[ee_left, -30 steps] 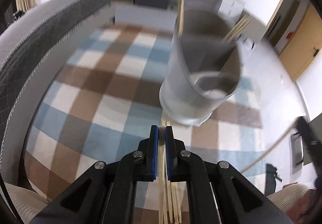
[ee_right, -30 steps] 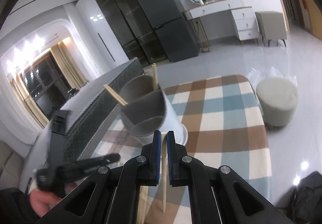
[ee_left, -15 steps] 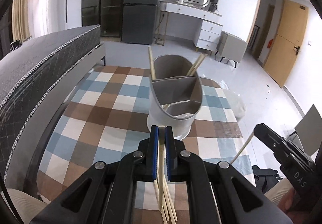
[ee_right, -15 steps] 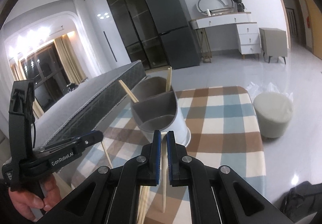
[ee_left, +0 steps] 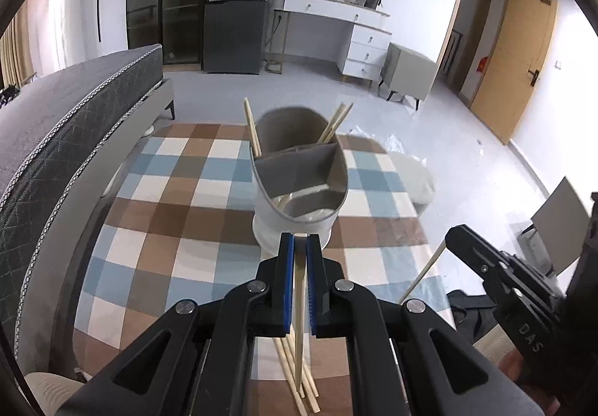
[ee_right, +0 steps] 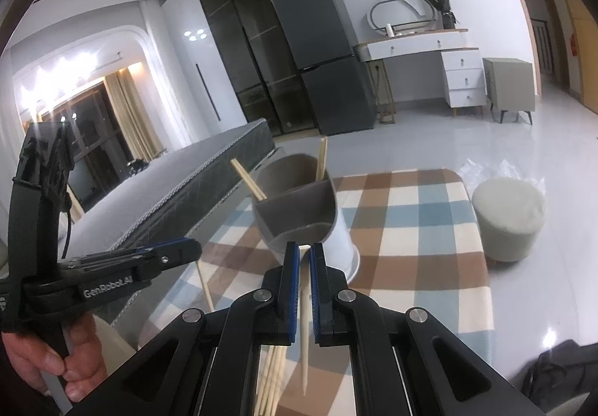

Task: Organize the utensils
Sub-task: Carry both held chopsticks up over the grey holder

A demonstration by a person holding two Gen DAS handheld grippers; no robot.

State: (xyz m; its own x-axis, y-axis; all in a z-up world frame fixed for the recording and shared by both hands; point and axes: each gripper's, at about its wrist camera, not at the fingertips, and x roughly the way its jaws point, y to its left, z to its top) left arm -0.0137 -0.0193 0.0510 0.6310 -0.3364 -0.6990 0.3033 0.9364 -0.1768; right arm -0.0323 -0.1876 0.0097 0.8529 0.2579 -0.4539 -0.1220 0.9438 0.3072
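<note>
A grey divided utensil holder (ee_left: 299,173) stands on a table with a checked cloth, and it also shows in the right wrist view (ee_right: 299,206). Chopsticks stick up from its back compartment. My left gripper (ee_left: 298,247) is shut on one wooden chopstick (ee_left: 298,322), held above the table in front of the holder. My right gripper (ee_right: 304,259) is shut on one wooden chopstick (ee_right: 305,333), also in front of the holder. More loose chopsticks (ee_left: 299,375) lie on the cloth below both grippers.
A dark mattress (ee_left: 56,124) runs along the table's left side. A round pale stool (ee_right: 508,218) stands on the floor right of the table. A dark bag (ee_left: 467,304) lies near the table's right front edge. A fridge and a white desk stand far back.
Both grippers have lifted and drawn back from the holder, each still holding its chopstick. The holder now looks smaller and farther away. The left view has tilted up from the cloth to the room.
</note>
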